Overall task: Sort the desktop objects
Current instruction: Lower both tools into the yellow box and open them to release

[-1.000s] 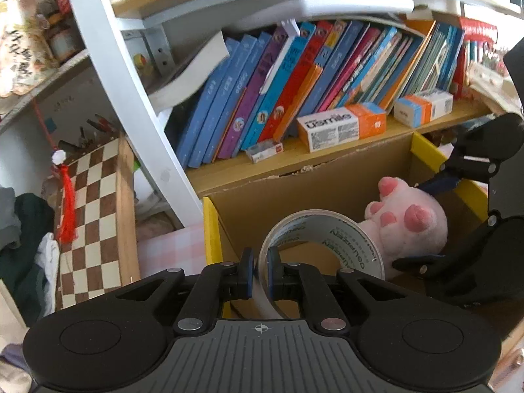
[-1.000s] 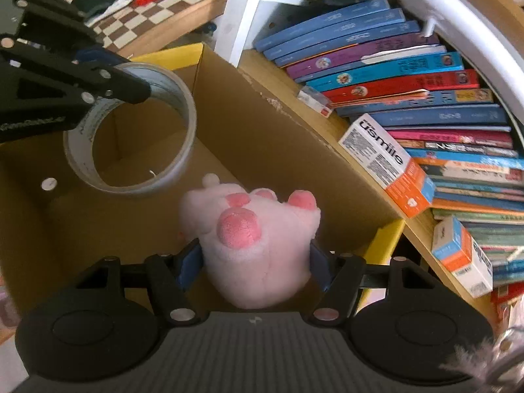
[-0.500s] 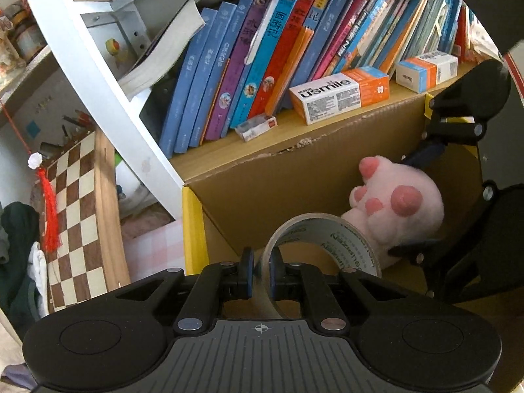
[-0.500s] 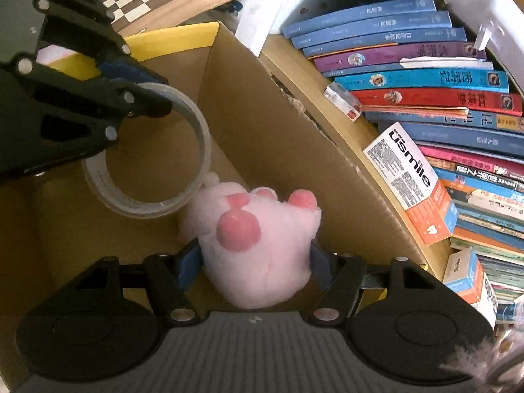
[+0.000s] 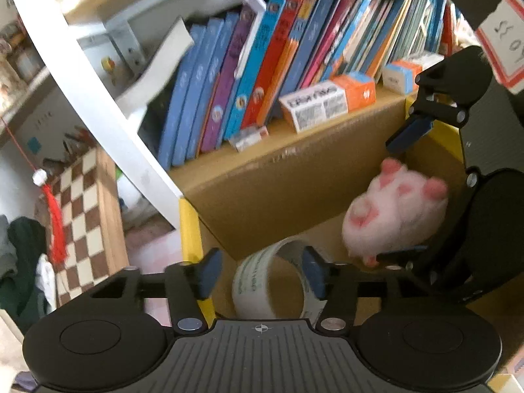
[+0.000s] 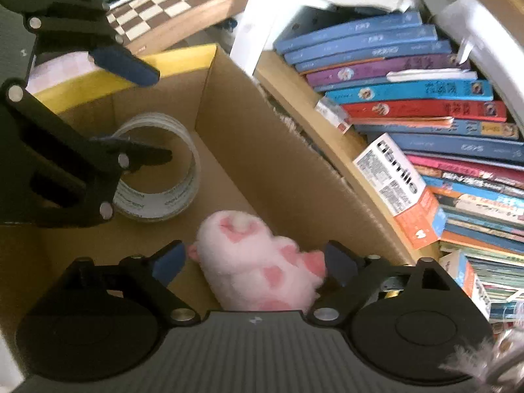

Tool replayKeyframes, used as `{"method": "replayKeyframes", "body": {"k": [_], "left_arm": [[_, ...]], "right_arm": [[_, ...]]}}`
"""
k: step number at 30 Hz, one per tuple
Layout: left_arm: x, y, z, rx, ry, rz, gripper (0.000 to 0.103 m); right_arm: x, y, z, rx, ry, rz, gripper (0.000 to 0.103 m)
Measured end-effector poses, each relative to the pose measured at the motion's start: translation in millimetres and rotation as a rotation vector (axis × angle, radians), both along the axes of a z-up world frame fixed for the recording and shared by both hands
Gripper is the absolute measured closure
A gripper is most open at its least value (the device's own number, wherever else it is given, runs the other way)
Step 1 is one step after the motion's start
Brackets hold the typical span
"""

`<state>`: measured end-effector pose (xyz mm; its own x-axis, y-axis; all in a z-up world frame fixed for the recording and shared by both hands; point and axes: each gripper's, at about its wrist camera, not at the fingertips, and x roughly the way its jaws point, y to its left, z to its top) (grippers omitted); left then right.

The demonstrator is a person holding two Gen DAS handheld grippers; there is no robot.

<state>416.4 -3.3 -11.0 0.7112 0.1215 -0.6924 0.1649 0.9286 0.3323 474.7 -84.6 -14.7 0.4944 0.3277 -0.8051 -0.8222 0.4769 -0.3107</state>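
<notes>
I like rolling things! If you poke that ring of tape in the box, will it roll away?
Probably not far. The tape roll looks tilted or lying against the cardboard box floor, not up on its edge, so a poke would likely slide it. It is a stiff hollow ring, probably light. The box wall and the pink plush paw nearby would likely stop it.

Both grippers are hanging side by side, fingers pointing down and forward. The left gripper [image 5: 260,273] is standing with its jaws spread wide, blue fingertips [image 5: 207,272] well apart, gripping nothing. The right gripper [image 6: 253,260] is gaping just as wide, its blue pads [image 6: 168,262] splayed out to either side. From the right wrist view, the left gripper [image 6: 144,114] is sitting up and to the left, jaws parted.
</notes>
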Motion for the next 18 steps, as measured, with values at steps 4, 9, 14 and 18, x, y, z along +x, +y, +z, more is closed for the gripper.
{"method": "replayKeyframes", "body": {"k": [4,9,14,18], "left_arm": [[-11,0,14,0.011,-0.045,0.006,0.033],[-28,0,34,0.013,-0.094,0.018,0.027],[-49,-2,55,0.005,-0.149,0.020,0.023],[-68,-4,72,-0.003,-0.193,0.027,0.022]], "right_arm": [[-7,-10,15,0.035,-0.015,-0.012,0.006],[-17,-27,33,0.096,-0.013,-0.032,0.006],[-27,-42,49,0.150,-0.020,-0.048,0.006],[-40,-51,60,0.175,-0.040,-0.057,0.006]]}}
